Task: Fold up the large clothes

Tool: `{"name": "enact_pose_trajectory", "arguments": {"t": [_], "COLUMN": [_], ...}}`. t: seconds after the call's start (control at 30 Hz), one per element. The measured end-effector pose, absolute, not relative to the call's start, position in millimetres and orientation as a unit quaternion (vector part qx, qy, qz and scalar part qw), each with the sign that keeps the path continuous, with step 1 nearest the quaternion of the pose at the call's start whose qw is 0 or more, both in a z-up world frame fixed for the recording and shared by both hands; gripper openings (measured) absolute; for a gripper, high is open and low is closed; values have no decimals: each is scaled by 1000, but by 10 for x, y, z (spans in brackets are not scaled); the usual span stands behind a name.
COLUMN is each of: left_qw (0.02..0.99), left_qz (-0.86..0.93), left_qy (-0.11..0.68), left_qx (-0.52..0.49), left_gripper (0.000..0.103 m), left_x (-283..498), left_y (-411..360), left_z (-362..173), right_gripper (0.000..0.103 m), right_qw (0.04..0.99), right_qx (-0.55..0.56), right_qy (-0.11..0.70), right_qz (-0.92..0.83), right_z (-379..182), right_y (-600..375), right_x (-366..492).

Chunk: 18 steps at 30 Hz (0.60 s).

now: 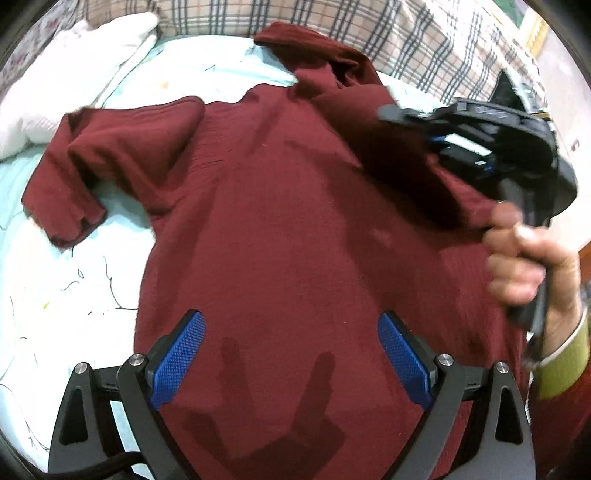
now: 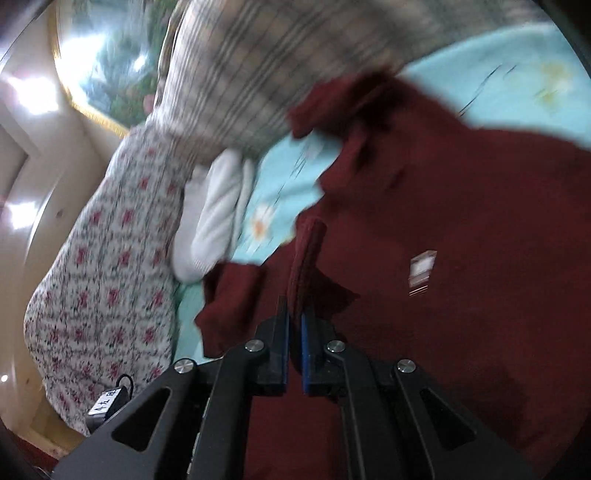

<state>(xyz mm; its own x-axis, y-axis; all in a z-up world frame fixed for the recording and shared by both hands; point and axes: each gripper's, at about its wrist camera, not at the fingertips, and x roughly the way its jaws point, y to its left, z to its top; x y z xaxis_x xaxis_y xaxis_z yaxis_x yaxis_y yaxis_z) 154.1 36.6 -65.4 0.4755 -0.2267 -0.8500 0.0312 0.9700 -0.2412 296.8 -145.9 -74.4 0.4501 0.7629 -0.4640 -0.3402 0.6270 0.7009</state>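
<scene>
**Sleeve fold in progress, right side**

Bed with a pale aqua daisy-print sheet (image 1: pixel 55 295) carries everything. One large maroon knit long-sleeved top (image 1: pixel 280 221) lies spread across the middle of the bed, collar toward the head edge, hem toward the near edge. One plaid beige quilt (image 1: pixel 332 22) along the head edge, one floral pink-and-white quilt (image 2: pixel 103 258) and one folded white towel (image 1: pixel 66 74) at the head corner.

Step in hand, as judged: folding the right side of the top inward over the body. The right gripper (image 2: pixel 294 325) has its jaws all but closed on a ridge of maroon cloth; the person's hand (image 1: pixel 528 258) carries it above the top's right edge. The left sleeve is already doubled over near the shoulder.

The left gripper (image 1: pixel 291 350) hovers over the hem area, jaws wide apart, holding nothing.

Next move likely calls for laying the pinched edge flat on the body, releasing, then the left gripper pinning or smoothing.

Count: two grippers, one garment.
</scene>
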Motion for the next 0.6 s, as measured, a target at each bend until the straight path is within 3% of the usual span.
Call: {"name": "enact_pose_trajectory", "arguments": {"t": [0.2,0.33,0.6], "left_qw": [848,848,837], "left_qz": [-95,-110,-117], "left_qy": [500,493,501], "left_qx": [-148,-161,-184], "left_gripper": [95,95,95], "left_x": [1659,1914,2710], "left_y": [606,637,579], "left_z": [-701,-727,-930], "right_gripper": [6,15,15], "right_qw": [786,768,817], "right_qx": [251,255,291], "right_qy": [435,463,390], "right_qz": [360,361,310], "right_z": [-1097,-1198,-774], "right_y": [-924,-903,-1646], "right_x": [2995,2971,2475]}}
